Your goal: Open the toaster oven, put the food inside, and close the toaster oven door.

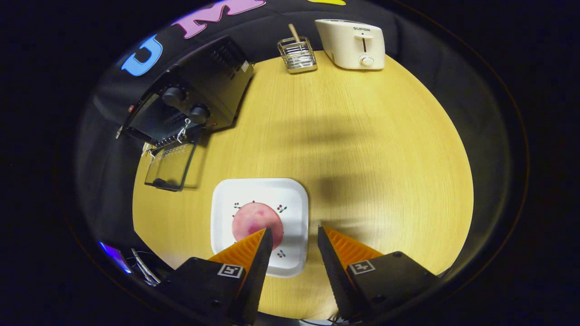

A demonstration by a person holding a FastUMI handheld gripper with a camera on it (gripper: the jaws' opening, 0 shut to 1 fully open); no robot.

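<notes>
A black toaster oven (pixel 199 102) stands at the far left of the round wooden table, and its glass door (pixel 171 166) is folded down open toward me. A round pink piece of food (pixel 254 219) lies on a white square plate (pixel 290 199) just ahead of the fingers. My gripper (pixel 294 233) hovers above the plate's near side, open, with nothing between its fingers. The left fingertip overlaps the food's near edge in the view, while the right fingertip is past the plate's right rim.
A cream pop-up toaster (pixel 351 43) stands at the table's far edge, with a small wire basket (pixel 297 54) holding a wooden stick to its left. The wooden tabletop (pixel 362 149) stretches between them and the plate. Cables (pixel 142 267) lie off the table's near left.
</notes>
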